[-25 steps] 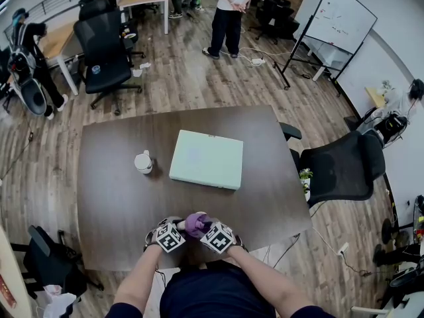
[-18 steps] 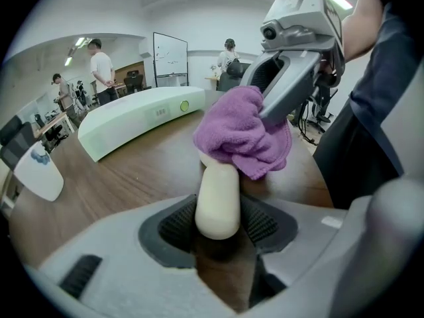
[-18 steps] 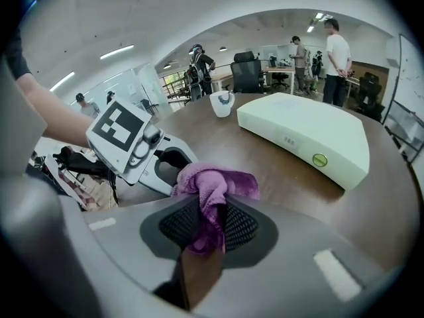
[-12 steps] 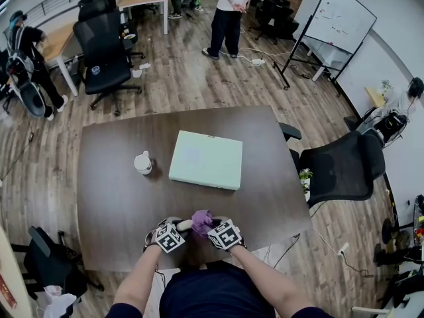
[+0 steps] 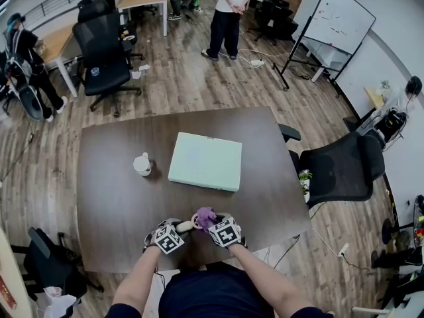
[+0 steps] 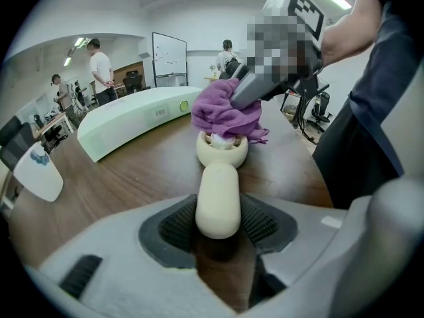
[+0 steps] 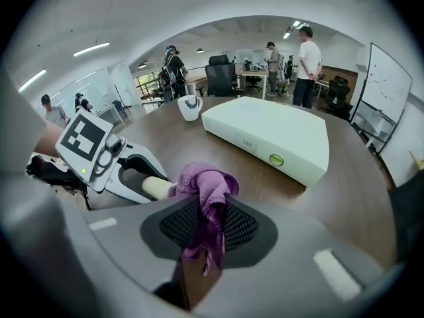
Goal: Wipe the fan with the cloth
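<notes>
A cream hand-held fan [image 6: 218, 201] lies level over the near table edge, its handle gripped by my left gripper [image 6: 217, 225]. The fan's round head [image 6: 222, 150] points away from me. A purple cloth [image 6: 225, 113] sits bunched on top of that head, and my right gripper [image 7: 207, 227] is shut on the cloth [image 7: 205, 191]. In the head view both grippers meet close to my body: the left gripper [image 5: 179, 229] and right gripper [image 5: 209, 222] have the fan [image 5: 187, 226] and cloth [image 5: 205, 216] between them. The cloth hides the fan's blades.
A flat pale green box [image 5: 205, 159] lies at the middle of the brown table [image 5: 112, 197], with a white mug [image 5: 142, 164] to its left. A black office chair [image 5: 341, 167] stands at the table's right side. People stand farther off in the room.
My right gripper has shifted a little to the right and rolled, dragging the purple cloth across the fan's head. The left gripper and the fan have stayed where they were.
</notes>
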`<state>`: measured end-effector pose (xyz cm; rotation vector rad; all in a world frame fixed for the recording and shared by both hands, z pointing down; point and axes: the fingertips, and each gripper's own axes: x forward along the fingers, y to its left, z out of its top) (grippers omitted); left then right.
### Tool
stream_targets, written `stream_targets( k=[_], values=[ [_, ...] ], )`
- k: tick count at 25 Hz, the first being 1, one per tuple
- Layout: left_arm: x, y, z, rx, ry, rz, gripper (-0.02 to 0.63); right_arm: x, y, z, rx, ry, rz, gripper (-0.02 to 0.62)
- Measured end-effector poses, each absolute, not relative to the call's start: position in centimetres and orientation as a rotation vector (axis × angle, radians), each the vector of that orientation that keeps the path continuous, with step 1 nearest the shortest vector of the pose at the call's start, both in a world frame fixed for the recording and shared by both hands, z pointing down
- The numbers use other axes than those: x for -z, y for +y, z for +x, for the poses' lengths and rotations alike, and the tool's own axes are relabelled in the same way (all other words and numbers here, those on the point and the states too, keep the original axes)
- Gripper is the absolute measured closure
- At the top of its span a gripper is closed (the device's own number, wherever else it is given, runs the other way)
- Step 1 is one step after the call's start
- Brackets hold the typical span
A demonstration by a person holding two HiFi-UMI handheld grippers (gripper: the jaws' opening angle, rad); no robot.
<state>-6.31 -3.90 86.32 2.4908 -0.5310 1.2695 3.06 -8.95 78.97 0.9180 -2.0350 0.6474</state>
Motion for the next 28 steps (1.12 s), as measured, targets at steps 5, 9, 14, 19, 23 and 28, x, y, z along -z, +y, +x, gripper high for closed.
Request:
stream_targets(
  k=[5, 9, 14, 19, 23, 28],
  values=[
    [-86.3, -4.0, -6.4, -1.266, -0.533, 2.490, 0.403, -78.9, -10.3, 3.0, -0.604, -1.993, 0.970, 0.502],
    [-86.4, -3.9, -6.3, -1.260, -0.537, 2.491, 0.407, -78.6, -11.1, 1.8, -0.517, -1.992, 0.954, 0.503],
    [-86.4, -4.0, -6.3, -1.265, -0.541, 2.486, 0.407, -78.2, -11.6, -0.1, -0.414, -2.004, 0.889, 0.505],
    [-86.3, -4.0, -6.2, -1.263, -0.541, 2.482, 0.407, -77.9, -11.3, -2.1, -0.373, -2.030, 0.834, 0.503],
    [-86.4, -4.0, -6.3, -1.265, -0.546, 2.484, 0.407, -78.2, -10.6, -3.5, -0.349, -2.053, 0.767, 0.505],
    [-86.1, -4.1, -6.3, -1.258, -0.554, 2.485, 0.407, -78.2, -9.3, -5.4, -0.322, -2.084, 0.669, 0.503]
  ],
)
